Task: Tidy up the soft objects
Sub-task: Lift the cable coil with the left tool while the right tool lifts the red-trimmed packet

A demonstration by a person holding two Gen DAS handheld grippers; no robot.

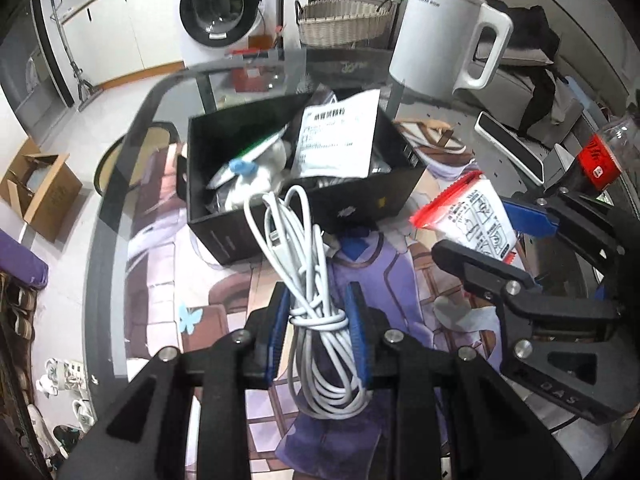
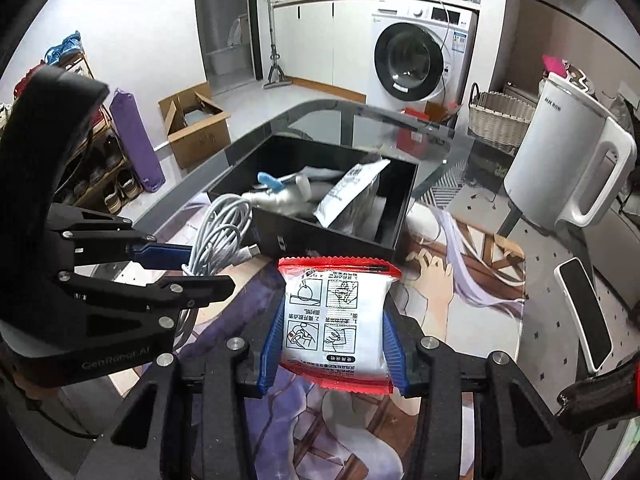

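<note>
We hold the coiled white charging cable (image 1: 316, 312) pinched in our left gripper (image 1: 318, 312) and the red-edged white plastic sachet (image 2: 334, 320) clamped in our right gripper (image 2: 332, 340), both just short of the open black box (image 1: 248, 152) ahead, seemingly their destination.

White charging cable (image 1: 316, 312), coiled and knotted round its middle, hangs upright with loops above and below the blue pads of the left gripper (image 1: 318, 320) clamped on the knot; one plug end shows near the top loops. White wipes packet (image 2: 336, 320) with red sealed edges and printed instruction panels, pinched at both sides by the right gripper (image 2: 332, 344), lifted clear of the illustrated mat. Black open box (image 2: 320, 236) on the table just beyond both, already containing a white printed sachet (image 2: 348, 192), a white bundle and a blue-tipped item.
</note>
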